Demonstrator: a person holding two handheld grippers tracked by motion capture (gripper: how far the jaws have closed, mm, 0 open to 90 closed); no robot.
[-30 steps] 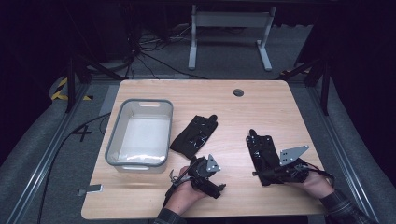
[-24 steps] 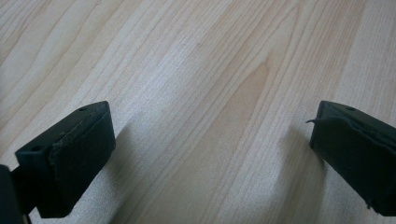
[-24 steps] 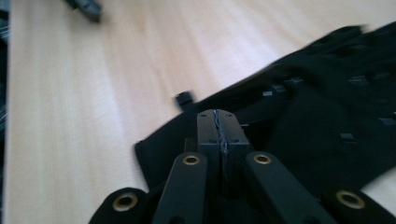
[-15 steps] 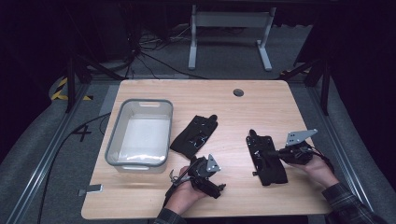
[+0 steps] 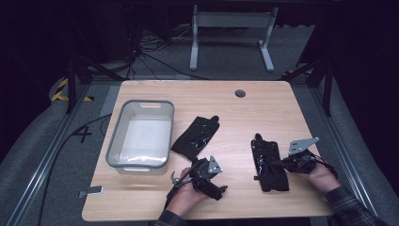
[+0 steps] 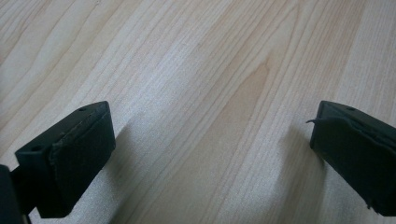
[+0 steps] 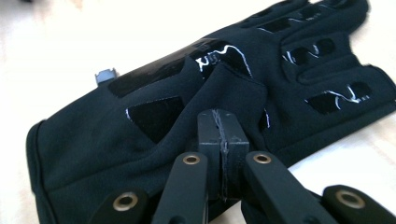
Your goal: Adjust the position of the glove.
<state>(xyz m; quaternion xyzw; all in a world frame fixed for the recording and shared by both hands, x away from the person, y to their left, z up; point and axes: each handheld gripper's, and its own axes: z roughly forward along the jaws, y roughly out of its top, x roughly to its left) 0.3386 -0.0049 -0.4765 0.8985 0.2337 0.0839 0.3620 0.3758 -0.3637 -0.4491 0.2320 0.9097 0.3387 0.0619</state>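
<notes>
Black fabric of the right-hand glove (image 5: 269, 162) lay flat on the bench (image 5: 244, 117) toward its right edge, cuff pointing to the near edge and fingers away. The right gripper (image 5: 284, 164) was at the glove's right side; in the right gripper view its jaws were pressed together with a fold of glove material (image 7: 224, 88) pinched between them, the cloth puckered upward at that point. A small grey clip (image 7: 105, 75) protruded from the glove's far edge in that view. The left gripper (image 5: 200, 165) rested near the middle of the near edge, its jaws spread wide over bare wood with nothing between them. A second black glove (image 5: 195, 136) lay just beyond it, near the bench centre. A grey plastic tub (image 5: 141, 135) stood toward the left edge, well apart from both grippers.
</notes>
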